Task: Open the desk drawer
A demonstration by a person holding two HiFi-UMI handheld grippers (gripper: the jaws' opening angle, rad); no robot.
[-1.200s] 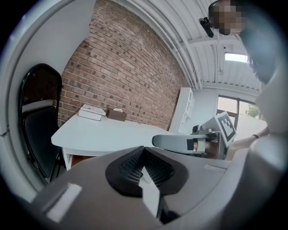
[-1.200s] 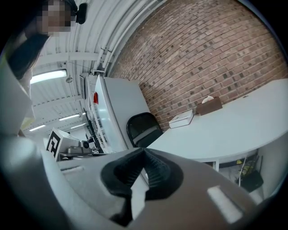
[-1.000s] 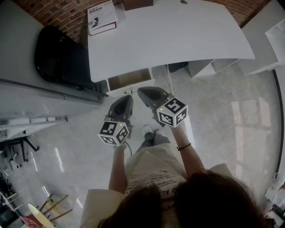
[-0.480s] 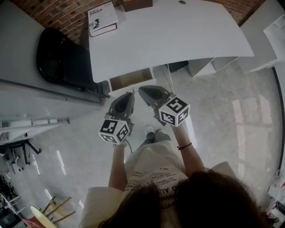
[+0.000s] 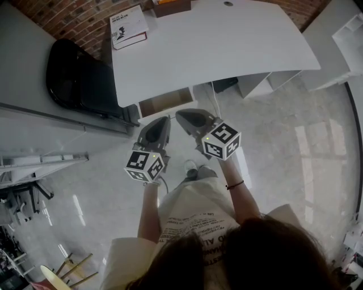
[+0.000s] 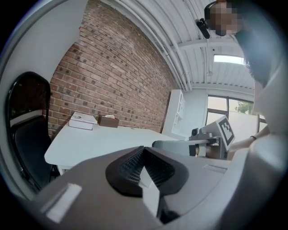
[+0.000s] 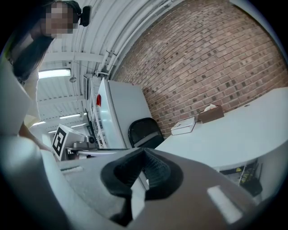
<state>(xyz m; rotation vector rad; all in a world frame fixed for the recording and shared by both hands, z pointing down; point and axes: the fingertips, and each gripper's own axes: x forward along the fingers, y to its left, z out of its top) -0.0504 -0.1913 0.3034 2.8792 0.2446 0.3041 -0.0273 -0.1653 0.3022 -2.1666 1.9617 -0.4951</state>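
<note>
Under the near left edge of the white desk (image 5: 227,45), the desk drawer (image 5: 165,102) stands pulled out, its brown inside open to view from above. What shows of that inside looks bare, though the desk top covers the back part. Just in front of the drawer's white face, the left gripper (image 5: 160,121) and the right gripper (image 5: 181,115) hang side by side, close to it but apparently not touching. Each gripper view shows the jaws pressed together with nothing between them.

Judging by how far the drawer stands out, the opening step looks largely done. If it must come out further, the next move calls for parting one pair of jaws, taking hold of the drawer's front edge, and drawing straight back toward the person. No handle can be made out.

On the far left corner of the desk lies a book (image 5: 128,24), with a brown tissue box (image 5: 172,7) beside it, a white tissue poking from its top. A black chair (image 5: 79,79) stands left of the desk.
</note>
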